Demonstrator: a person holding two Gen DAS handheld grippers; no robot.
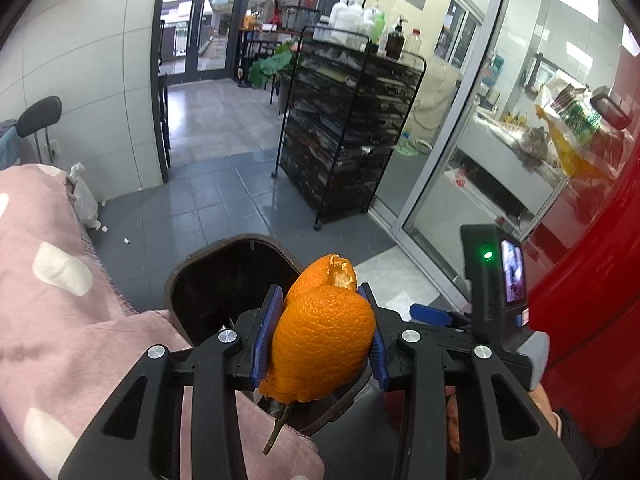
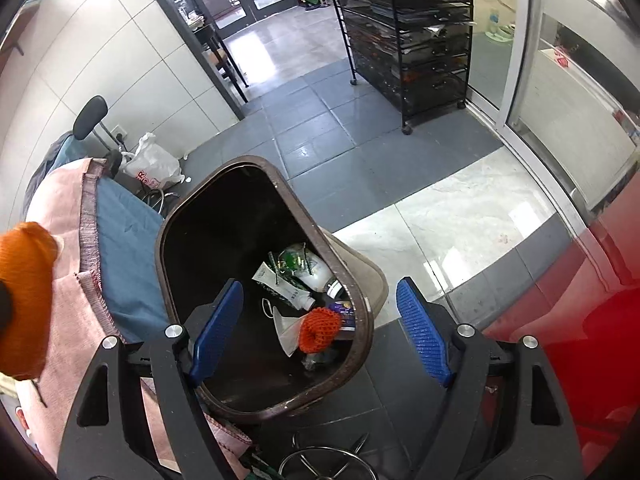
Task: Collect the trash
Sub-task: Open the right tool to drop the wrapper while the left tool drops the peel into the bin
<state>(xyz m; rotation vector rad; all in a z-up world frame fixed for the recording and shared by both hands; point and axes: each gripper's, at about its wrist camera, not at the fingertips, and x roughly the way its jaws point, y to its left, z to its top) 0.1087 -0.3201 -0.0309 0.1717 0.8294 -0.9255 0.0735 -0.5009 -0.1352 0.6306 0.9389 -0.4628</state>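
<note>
My left gripper (image 1: pixel 322 328) is shut on a large orange peel (image 1: pixel 320 344), held just in front of and above the brown trash bin (image 1: pixel 208 276). The peel also shows at the left edge of the right wrist view (image 2: pixel 24 296). My right gripper (image 2: pixel 320 328) is open and empty, hovering over the bin's mouth (image 2: pixel 192 200). Inside the bin lie an orange net (image 2: pixel 320 330), a white tube (image 2: pixel 280 286) and a bottle with a green label (image 2: pixel 308 268).
A pink cloth (image 1: pixel 60 300) over a blue cover (image 2: pixel 128 268) lies left of the bin. A black wire rack (image 1: pixel 344 128) stands ahead on the grey tile floor. A glass sliding door (image 1: pixel 480 140) is at right. A red surface (image 2: pixel 580 340) is close on the right. A white plastic bag (image 2: pixel 152 166) sits by the wall.
</note>
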